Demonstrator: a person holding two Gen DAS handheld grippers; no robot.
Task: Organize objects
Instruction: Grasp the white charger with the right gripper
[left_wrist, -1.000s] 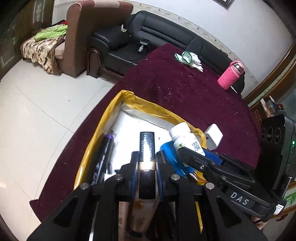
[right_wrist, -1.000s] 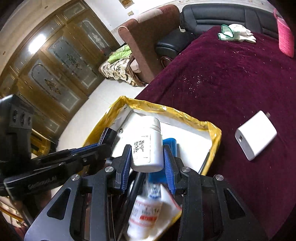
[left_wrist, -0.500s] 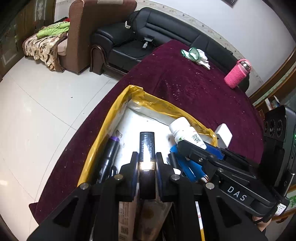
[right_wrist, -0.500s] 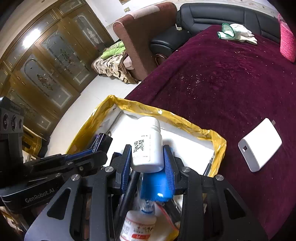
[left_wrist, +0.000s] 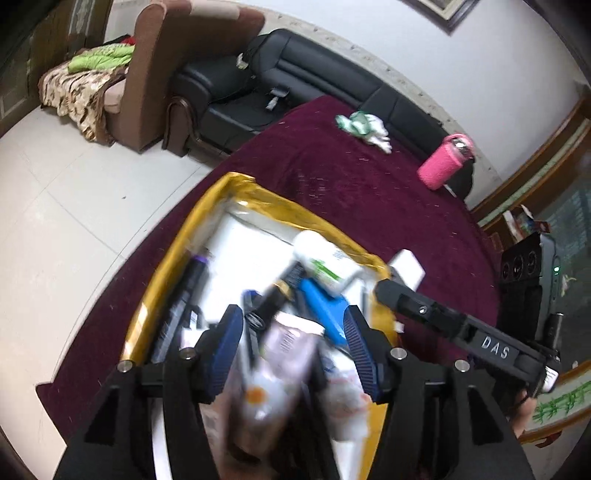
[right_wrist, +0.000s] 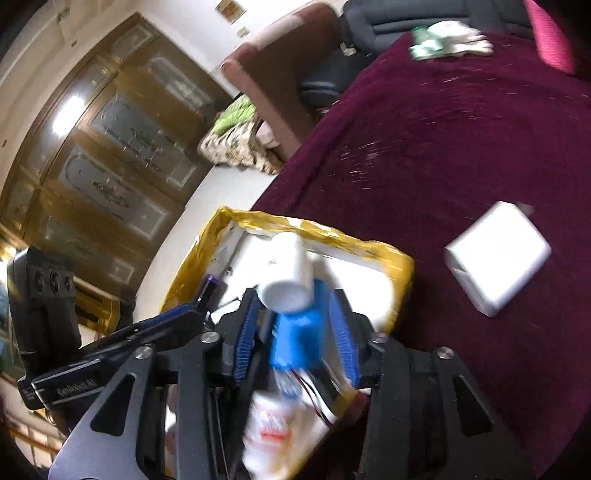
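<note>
Here, both hand-held grippers hang over a yellow-rimmed box with a white inner floor (left_wrist: 258, 229), which rests near the edge of a table covered in dark maroon cloth (left_wrist: 332, 173).

Left gripper (left_wrist: 291, 345): its jaws have just been opening and now stand released, the blue ribbed pads (left_wrist: 229, 343) wide apart. No pad presses on anything. A black tube with a gold band (left_wrist: 275, 299) lies tilted in the box ahead of the gap, blurred.

Right gripper (right_wrist: 295, 332): its jaws have just been opening too, and stand released. A white plastic bottle with a round cap (right_wrist: 290, 275) sits tilted just beyond the fingertips, clear of both pads, above the box. A blue cylindrical object (right_wrist: 295, 341) lies between the pads; whether they touch it cannot be told because of blur.

Other box contents: a black marker with a purple end (left_wrist: 184, 295) along the left wall, and a white bottle with red print (right_wrist: 273, 424) at the near end.

A white rectangular charger block (right_wrist: 495, 254) lies on the cloth just outside the box. A pink sleeved bottle (left_wrist: 445, 162) stands well apart, at the far edge.
</note>
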